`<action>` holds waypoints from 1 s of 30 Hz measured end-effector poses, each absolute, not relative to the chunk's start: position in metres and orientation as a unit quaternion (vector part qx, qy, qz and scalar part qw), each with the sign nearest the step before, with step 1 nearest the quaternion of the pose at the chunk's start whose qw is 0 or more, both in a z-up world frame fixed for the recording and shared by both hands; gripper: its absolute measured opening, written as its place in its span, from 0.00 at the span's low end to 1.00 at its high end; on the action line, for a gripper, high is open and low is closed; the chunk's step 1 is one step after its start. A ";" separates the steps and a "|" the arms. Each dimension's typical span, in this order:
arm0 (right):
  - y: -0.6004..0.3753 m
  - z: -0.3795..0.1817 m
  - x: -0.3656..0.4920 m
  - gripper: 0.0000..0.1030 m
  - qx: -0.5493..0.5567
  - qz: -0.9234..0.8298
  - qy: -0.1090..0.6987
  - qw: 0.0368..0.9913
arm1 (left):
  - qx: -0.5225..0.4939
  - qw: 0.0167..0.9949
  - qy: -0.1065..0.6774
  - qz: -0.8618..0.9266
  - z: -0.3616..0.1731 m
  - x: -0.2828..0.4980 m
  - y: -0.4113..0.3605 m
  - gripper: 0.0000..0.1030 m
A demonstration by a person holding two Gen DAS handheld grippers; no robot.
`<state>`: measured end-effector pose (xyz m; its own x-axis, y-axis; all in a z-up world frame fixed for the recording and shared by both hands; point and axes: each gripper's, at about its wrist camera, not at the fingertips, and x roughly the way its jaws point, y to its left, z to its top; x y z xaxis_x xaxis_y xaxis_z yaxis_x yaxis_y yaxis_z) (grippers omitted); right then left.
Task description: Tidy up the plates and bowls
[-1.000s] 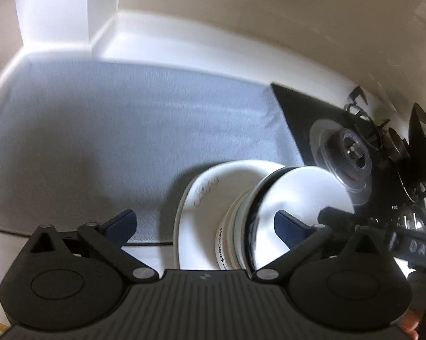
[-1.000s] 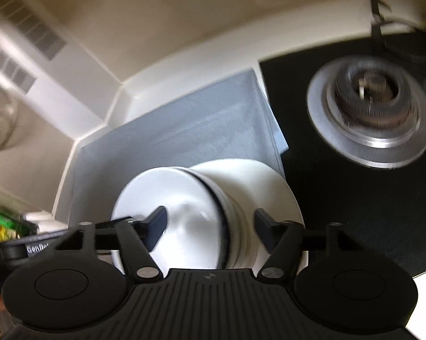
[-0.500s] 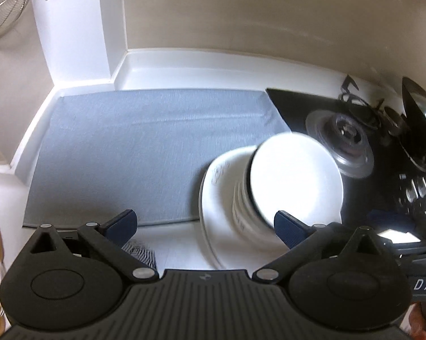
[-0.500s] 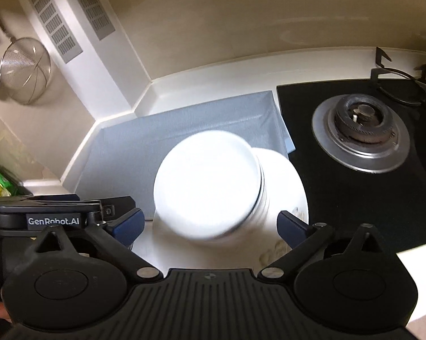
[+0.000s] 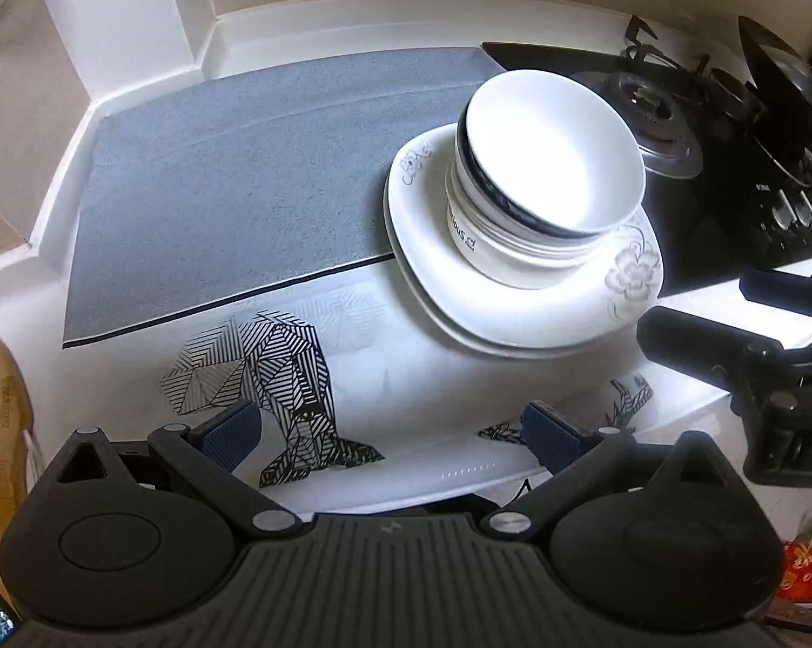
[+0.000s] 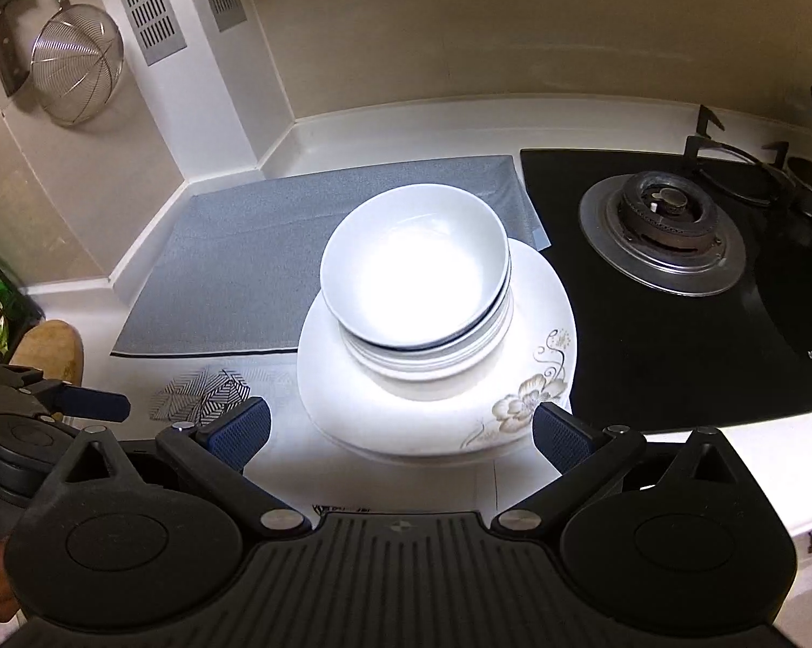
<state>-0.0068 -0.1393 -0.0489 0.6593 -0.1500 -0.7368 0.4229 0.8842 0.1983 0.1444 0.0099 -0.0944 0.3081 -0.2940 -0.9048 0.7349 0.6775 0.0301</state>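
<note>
Left tongs [image 5: 389,429] were wide open, nothing between the blue pads, hanging over the patterned part of the tabletop [image 5: 406,378]. Half a second earlier the stack sat right at their tips; now it lay well ahead and to the right, so they had backed off. Grey mat [image 5: 254,173] lay at the left, more of it and of the geometric print [image 5: 276,372] in view than before.

Stacked bowls [image 6: 414,283] stood upright in the middle of the floral plate [image 6: 535,394], the plate resting partly on the mat edge, partly on the bare tabletop, just beside the black hob [image 6: 665,335]. A second ago the top bowl was between the right pads and blurred; now it sat sharp and free on the pile, top bowl slightly off-centre to the left.

Right tongs [image 6: 400,432] were spread fully, wider than a second ago, empty, pads near the plate's front rim but not touching it. Burner [image 6: 662,216] was at the right, unchanged. Strainer [image 6: 76,62] hung on the wall at far left in the right wrist view.
</note>
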 end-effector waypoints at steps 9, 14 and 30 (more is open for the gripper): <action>-0.125 -0.044 -0.019 1.00 0.169 -0.179 0.372 0.895 | 0.232 0.810 0.439 -0.313 -0.081 0.131 0.018 1.00; -0.126 -0.041 -0.026 1.00 0.172 -0.194 0.362 0.896 | 0.223 0.831 0.412 -0.302 -0.075 0.129 0.022 1.00; -0.129 -0.041 -0.032 1.00 0.175 -0.220 0.352 0.893 | 0.225 0.838 0.384 -0.316 -0.070 0.123 0.014 0.99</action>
<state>-0.0324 -0.1286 -0.0409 0.6549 -0.2703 -0.7057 0.5166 0.8417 0.1570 0.1234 0.0137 -0.0702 0.5056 -0.3576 -0.7852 0.7022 0.6993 0.1337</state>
